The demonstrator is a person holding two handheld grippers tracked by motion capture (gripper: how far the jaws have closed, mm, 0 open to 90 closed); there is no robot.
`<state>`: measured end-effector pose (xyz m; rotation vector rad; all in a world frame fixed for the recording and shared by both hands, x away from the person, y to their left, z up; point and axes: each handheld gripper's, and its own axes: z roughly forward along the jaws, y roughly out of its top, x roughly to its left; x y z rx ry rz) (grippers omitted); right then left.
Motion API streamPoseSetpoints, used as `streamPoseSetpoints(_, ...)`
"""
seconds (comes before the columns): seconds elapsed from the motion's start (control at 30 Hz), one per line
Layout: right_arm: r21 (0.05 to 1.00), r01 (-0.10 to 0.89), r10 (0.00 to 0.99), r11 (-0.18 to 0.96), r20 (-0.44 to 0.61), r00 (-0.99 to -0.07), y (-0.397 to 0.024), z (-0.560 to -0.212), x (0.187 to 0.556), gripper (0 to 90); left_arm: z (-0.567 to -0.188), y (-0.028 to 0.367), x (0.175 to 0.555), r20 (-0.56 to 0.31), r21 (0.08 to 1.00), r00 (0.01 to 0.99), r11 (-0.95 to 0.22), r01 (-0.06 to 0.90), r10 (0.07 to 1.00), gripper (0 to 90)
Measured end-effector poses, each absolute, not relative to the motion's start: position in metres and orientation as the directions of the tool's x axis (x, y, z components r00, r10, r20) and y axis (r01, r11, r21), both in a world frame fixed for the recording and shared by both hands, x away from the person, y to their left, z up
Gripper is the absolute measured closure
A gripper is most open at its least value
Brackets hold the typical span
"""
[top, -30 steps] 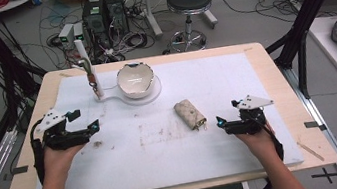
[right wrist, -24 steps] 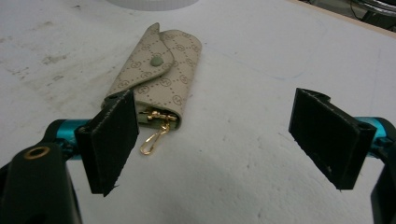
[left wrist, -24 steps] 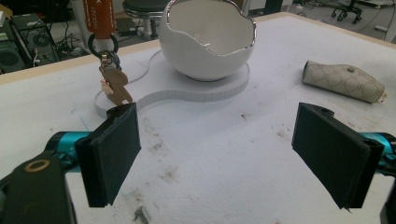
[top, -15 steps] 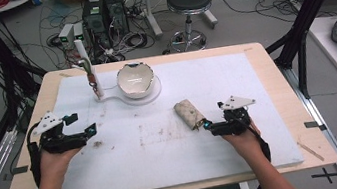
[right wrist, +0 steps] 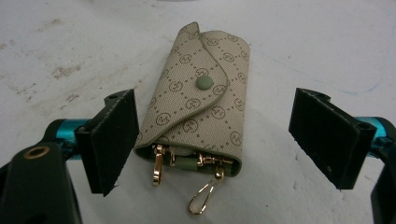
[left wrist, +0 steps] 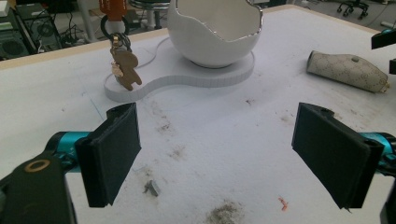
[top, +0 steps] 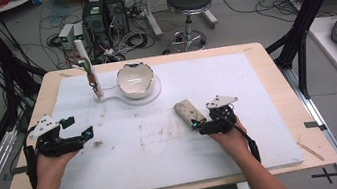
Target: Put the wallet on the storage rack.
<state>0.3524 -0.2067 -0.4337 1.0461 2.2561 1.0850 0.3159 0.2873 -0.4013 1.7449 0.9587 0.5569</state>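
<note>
The right tool [right wrist: 212, 140] stood wide, its jaws straddling the patterned key pouch [right wrist: 201, 98] lying flat on the white worktop [top: 262, 126], seemingly lined up to pinch it, while the left tool [left wrist: 233, 149], equally wide and empty, waited well apart.

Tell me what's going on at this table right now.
A person holds a tool in each hand over a white mat. The right tool is open with its jaws either side of a beige key pouch, not gripping it yet. The left tool is open above bare mat, near a white bowl.
</note>
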Motion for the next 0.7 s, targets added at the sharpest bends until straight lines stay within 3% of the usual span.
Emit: streamPoseSetpoints(0.7,0.684,0.559,0.787,0.469,-0.037,-0.616,-0.187,-0.453,0.364,16.2,-0.407,0.283,0.319,-0.072,0.914,0.578,-0.178,0.364,0.813,15.4)
